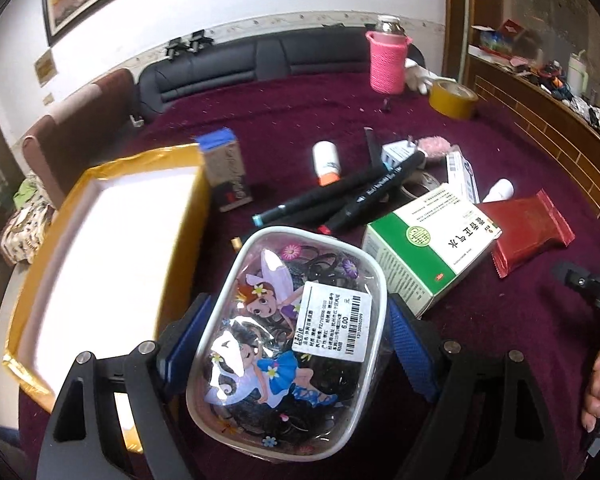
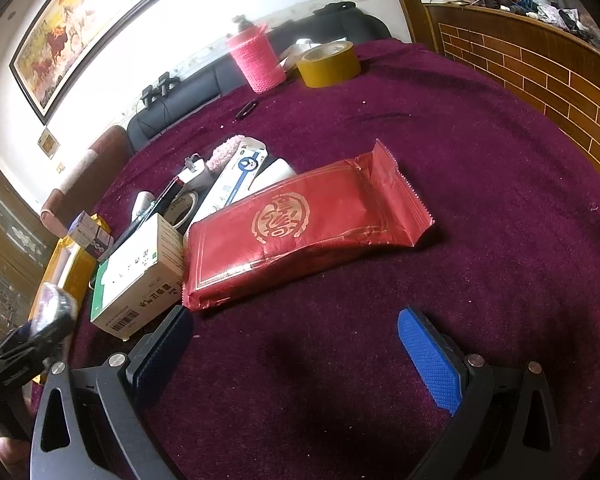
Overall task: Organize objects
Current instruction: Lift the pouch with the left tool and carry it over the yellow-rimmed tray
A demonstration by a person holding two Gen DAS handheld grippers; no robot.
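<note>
My left gripper [image 1: 296, 332] is shut on a clear pouch of hair ties [image 1: 288, 336] with cartoon fairies and a price label, held above the maroon cloth beside the gold-edged open box [image 1: 108, 256]. My right gripper [image 2: 296, 356] is open and empty, low over bare cloth just in front of a red foil packet [image 2: 300, 224]. A green-and-white medicine box [image 1: 424, 252] lies to the pouch's right; it also shows in the right wrist view [image 2: 140, 276]. Black markers [image 1: 340, 200] lie behind the pouch.
On the cloth [image 2: 480, 200] farther back stand a pink knit-covered bottle [image 1: 388, 60] and a yellow tape roll [image 1: 454, 98]. A small blue-topped carton [image 1: 226, 168], a glue stick [image 1: 327, 162], a toothpaste box [image 2: 232, 184] and a charger lie mid-table. A wooden counter [image 2: 540, 64] borders the right.
</note>
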